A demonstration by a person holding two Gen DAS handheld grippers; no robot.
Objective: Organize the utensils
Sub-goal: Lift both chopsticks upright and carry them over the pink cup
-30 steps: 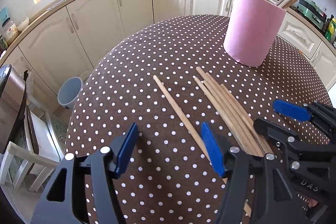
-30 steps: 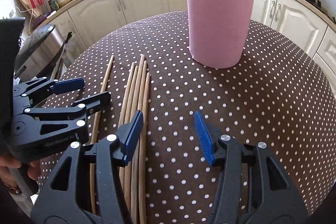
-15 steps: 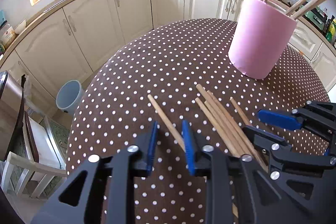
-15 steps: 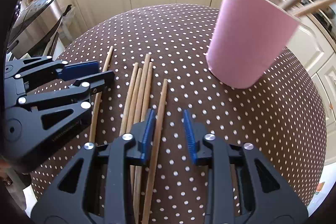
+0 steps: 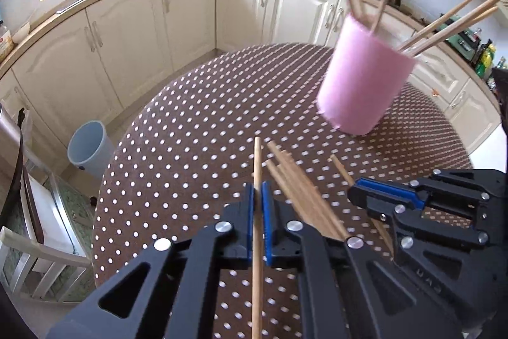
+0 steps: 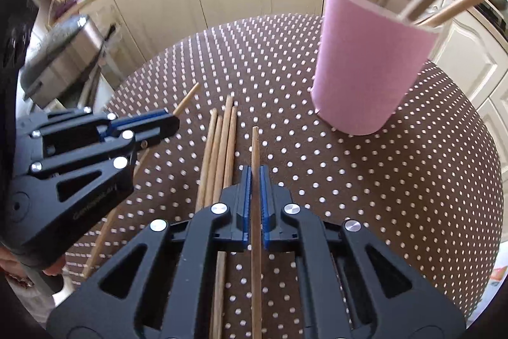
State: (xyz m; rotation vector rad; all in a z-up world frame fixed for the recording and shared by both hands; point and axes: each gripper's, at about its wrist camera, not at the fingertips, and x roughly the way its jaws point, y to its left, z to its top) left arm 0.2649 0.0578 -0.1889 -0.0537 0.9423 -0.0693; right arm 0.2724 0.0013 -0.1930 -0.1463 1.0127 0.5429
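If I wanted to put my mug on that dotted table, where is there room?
The polka-dot brown tablecloth lies bare right of the loose wooden chopsticks and in front of the pink cylindrical holder; also at the far-left edge. It is crowded around both grippers and the chopsticks.

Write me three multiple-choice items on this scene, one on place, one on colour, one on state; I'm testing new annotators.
1. Where do the loose chopsticks lie?
A. on the dotted tablecloth
B. on the counter
C. in the blue bin

2. What colour is the holder with sticks in it?
A. white
B. pink
C. green

3. What is the right gripper doing?
A. standing wide open
B. shut on nothing
C. shut on one chopstick

Key:
1 A, they rest on the cloth beside the holder.
2 B, its wall is pink.
3 C, the blue pads pinch a single stick, as the left gripper does another.
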